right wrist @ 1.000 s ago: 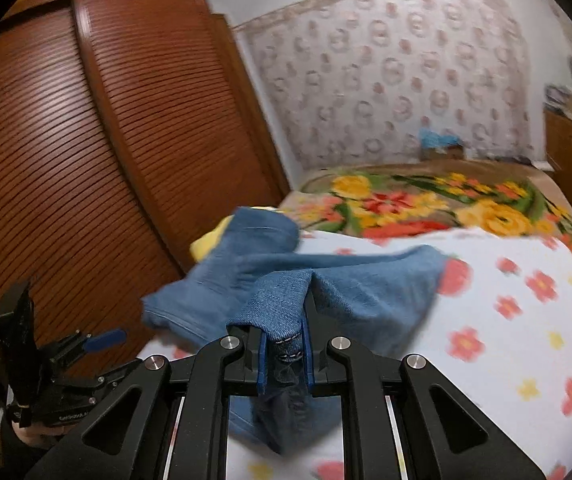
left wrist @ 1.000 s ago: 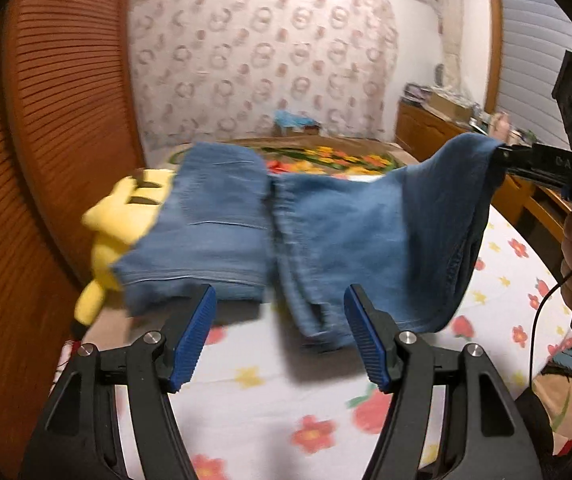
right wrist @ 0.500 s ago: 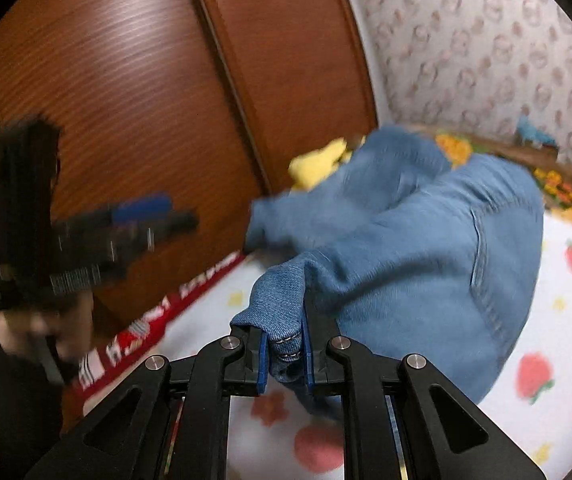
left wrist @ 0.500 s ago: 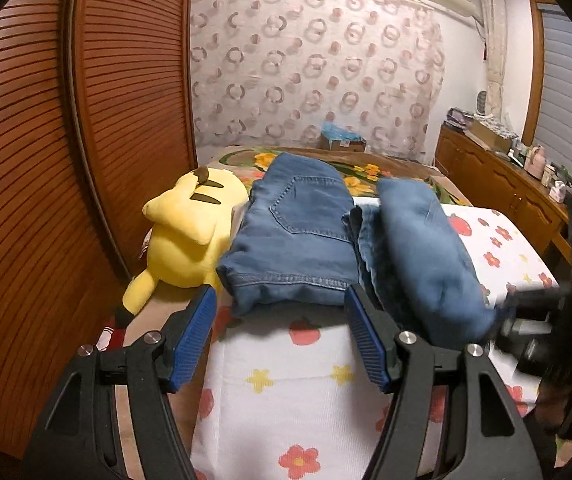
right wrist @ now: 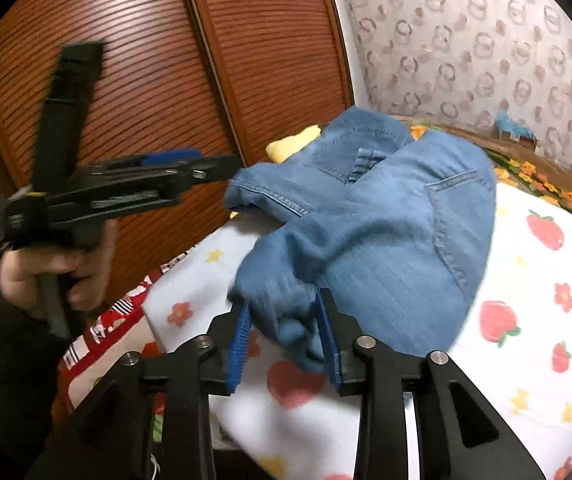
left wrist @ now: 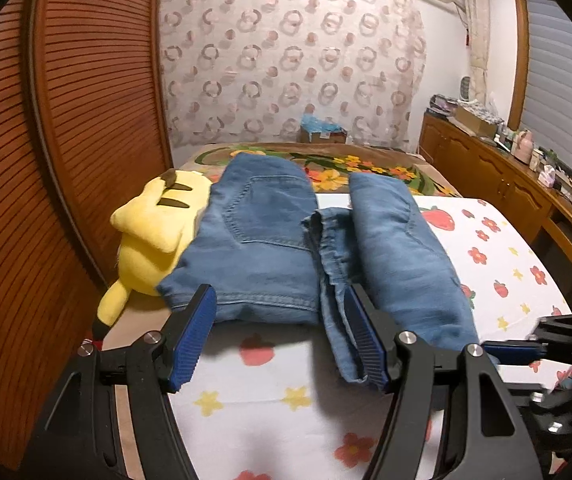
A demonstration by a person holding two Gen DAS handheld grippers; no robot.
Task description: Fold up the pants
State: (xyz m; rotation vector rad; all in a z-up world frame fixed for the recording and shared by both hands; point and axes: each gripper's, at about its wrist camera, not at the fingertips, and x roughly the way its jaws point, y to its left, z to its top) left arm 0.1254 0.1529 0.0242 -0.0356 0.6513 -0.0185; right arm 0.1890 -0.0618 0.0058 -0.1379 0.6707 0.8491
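Near edge: bare strip of bedsheet (left wrist: pixel 270 396) ahead of the jeans (left wrist: pixel 258 248), passable.
Left flank: yellow plush toy (left wrist: pixel 154 236) against jeans, wardrobe doors (left wrist: pixel 66 160) close behind.
Right flank: open sheet; dresser (left wrist: pixel 502 184) beyond.

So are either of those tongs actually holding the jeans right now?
No. The left tongs are open and empty. The right tongs are open too, with a bunched end of the jeans lying loose between their pads.

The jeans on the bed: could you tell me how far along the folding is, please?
Done: the jeans lie doubled over on the bed, beside the yellow plush. In hand: the right gripper stands open around the cloth end; the left gripper is open, empty. Left: further folds, probably.
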